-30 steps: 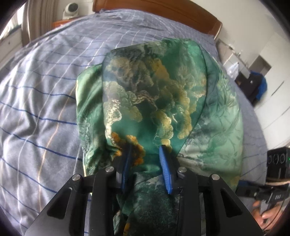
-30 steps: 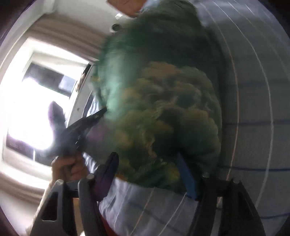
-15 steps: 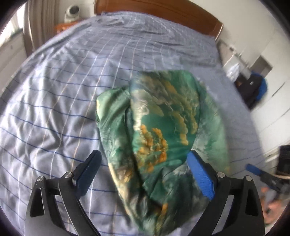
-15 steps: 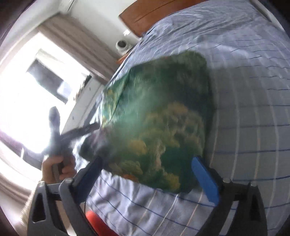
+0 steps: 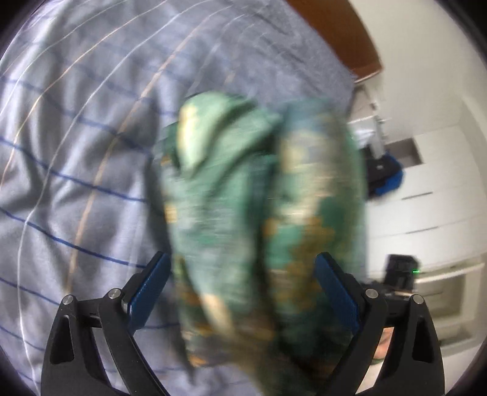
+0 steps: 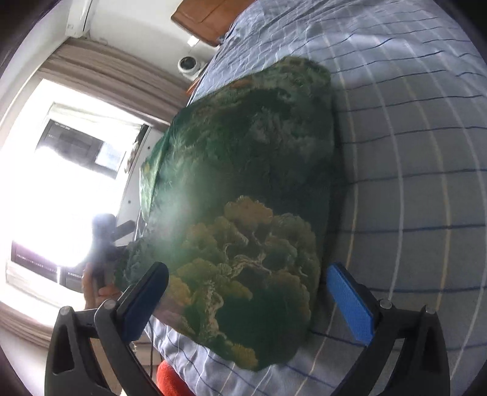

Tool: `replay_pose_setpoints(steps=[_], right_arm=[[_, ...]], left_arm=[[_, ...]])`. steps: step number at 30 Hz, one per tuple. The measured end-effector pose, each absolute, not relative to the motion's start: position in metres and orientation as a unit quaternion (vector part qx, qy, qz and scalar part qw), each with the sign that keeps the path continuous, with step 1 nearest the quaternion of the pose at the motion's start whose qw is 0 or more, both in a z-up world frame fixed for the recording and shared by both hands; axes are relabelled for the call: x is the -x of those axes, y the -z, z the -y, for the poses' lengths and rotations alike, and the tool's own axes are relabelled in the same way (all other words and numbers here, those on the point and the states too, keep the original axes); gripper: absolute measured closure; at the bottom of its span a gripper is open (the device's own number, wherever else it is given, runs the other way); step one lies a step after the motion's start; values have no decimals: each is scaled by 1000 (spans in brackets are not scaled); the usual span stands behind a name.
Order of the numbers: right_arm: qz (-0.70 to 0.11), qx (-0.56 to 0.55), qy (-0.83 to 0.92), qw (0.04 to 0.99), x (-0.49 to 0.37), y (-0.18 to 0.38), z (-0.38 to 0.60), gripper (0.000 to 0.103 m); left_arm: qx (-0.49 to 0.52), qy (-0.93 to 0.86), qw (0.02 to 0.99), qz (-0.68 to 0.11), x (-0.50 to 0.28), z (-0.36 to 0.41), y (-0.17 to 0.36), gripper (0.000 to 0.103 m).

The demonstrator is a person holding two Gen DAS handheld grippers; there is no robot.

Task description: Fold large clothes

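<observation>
the bed (image 6: 411, 128) is bare striped sheet to the right of the green garment (image 6: 243, 182) in the right wrist view, and beyond it up to the headboard (image 6: 207, 15). the garment lies as a bundle in the middle, filling the span between the wide-apart fingers (image 6: 350, 301) of the right gripper (image 6: 246, 292). a hand (image 6: 94, 289) and its tool stand just off the garment's window-side edge. from the left gripper (image 5: 240, 289), blurred cloth blocks the centre; open sheet (image 5: 76, 152) lies to its left, and drawers (image 5: 426, 213) stand beyond the bed edge on the right.
</observation>
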State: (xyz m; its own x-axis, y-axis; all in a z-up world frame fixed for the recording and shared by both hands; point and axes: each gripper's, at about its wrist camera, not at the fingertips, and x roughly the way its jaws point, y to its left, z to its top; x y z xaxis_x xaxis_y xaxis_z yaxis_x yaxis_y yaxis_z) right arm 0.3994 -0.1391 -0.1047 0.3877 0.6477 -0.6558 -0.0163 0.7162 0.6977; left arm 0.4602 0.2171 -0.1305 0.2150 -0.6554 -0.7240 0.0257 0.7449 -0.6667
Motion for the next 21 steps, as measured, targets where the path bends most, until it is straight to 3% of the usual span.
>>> replay_pose_setpoints(steps=[6,10,12,14,17,21], right_arm=[[-553,-269,-221,757,-424,130,119,0],[-559,-325,-229,728,-449,158,113,0],[-564,-312,-210,735,-457,164,104,0],[-561,-247,-195,766,-455,151,89,13],[-523,-94,-181,827,-435,112,52,28],[-460,-31,-188,867,-410,75,33,32]], left_arm=[[316,252,711,-575,-461,-215,161,0],[330,250,701,-580,-466,-194,176,3],[320,225,713,-582,-464,-188,175,24],[285,217,734,-578,-458,-184,162,45],[256,228,756,-558,-445,-184,134,55],[240,250,776,-527,-428,-178,94,56]])
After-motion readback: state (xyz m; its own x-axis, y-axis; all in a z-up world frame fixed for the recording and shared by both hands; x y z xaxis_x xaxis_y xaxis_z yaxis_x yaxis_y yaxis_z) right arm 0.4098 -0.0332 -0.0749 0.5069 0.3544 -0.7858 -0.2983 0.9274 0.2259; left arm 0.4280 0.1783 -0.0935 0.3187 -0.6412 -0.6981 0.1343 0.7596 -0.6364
